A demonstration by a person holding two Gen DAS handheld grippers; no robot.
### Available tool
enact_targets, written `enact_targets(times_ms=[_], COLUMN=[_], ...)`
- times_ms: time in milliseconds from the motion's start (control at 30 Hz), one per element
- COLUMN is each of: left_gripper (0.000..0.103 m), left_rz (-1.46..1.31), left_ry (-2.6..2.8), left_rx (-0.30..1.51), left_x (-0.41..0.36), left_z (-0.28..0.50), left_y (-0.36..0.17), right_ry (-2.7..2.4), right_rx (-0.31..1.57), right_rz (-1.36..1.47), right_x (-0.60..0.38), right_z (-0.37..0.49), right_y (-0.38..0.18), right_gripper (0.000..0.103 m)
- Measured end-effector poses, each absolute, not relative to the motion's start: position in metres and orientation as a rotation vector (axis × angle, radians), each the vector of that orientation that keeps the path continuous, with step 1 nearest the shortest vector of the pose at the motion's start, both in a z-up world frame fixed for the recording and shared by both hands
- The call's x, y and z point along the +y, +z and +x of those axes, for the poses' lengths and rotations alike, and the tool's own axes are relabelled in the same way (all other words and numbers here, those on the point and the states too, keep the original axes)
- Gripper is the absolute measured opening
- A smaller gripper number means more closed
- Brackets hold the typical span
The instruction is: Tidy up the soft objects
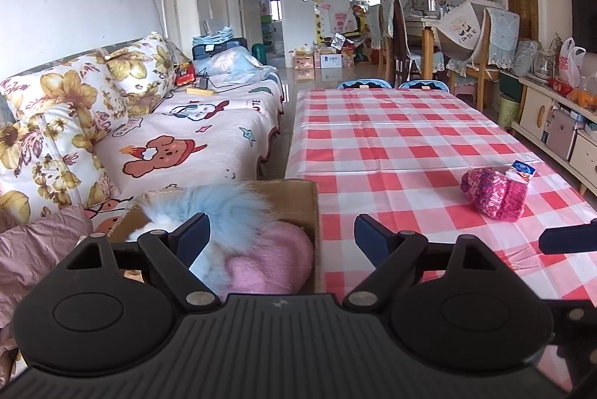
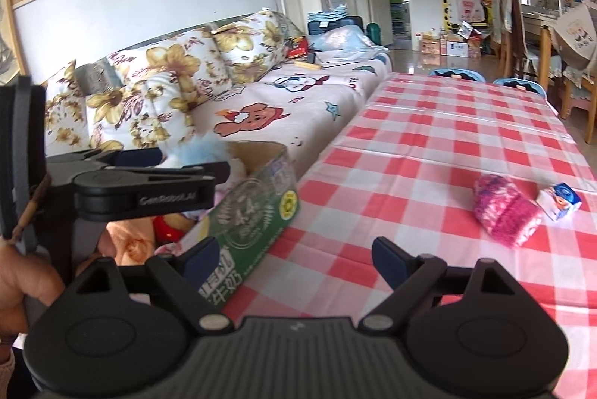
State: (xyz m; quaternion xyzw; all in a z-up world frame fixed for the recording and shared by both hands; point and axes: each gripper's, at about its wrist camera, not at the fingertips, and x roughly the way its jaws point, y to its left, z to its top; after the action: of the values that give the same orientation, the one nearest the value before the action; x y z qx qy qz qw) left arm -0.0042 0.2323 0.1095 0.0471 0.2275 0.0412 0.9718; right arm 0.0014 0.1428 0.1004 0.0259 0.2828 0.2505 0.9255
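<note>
Cardboard box at the left edge of a red-checked table, holding a blue-and-pink fluffy toy. Left gripper hovers above it, fingers apart, empty. Right gripper, also spread, faces a pink knitted item lying on the cloth beside a small carton.

Left gripper: matte black body, ribbed top plate, two round discs, silver rivets at linkage pivots, triangular cut-outs in arms, dark blue pads on fingers. Right gripper: same build seen. In right wrist view, white "GenRobot.AI" lettering was read on left gripper's side; grey strap, brown cord noted. Bare skin of left hand shown.
</note>
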Motion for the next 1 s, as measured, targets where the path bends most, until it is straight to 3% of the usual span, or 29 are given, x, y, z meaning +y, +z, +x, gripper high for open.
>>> enact_targets(times_ms=[1000], left_gripper=[0.103], left_rz=[0.207], left_ry=[-0.068], left_rx=[0.486], left_x=[0.2], left_z=[0.017], left_y=[0.084], right_ry=[0.261], right_rx=[0.556], right_rz=[0.159], right_x=[0.011], right_z=[0.01], right_y=[0.085], right_gripper=[0.093])
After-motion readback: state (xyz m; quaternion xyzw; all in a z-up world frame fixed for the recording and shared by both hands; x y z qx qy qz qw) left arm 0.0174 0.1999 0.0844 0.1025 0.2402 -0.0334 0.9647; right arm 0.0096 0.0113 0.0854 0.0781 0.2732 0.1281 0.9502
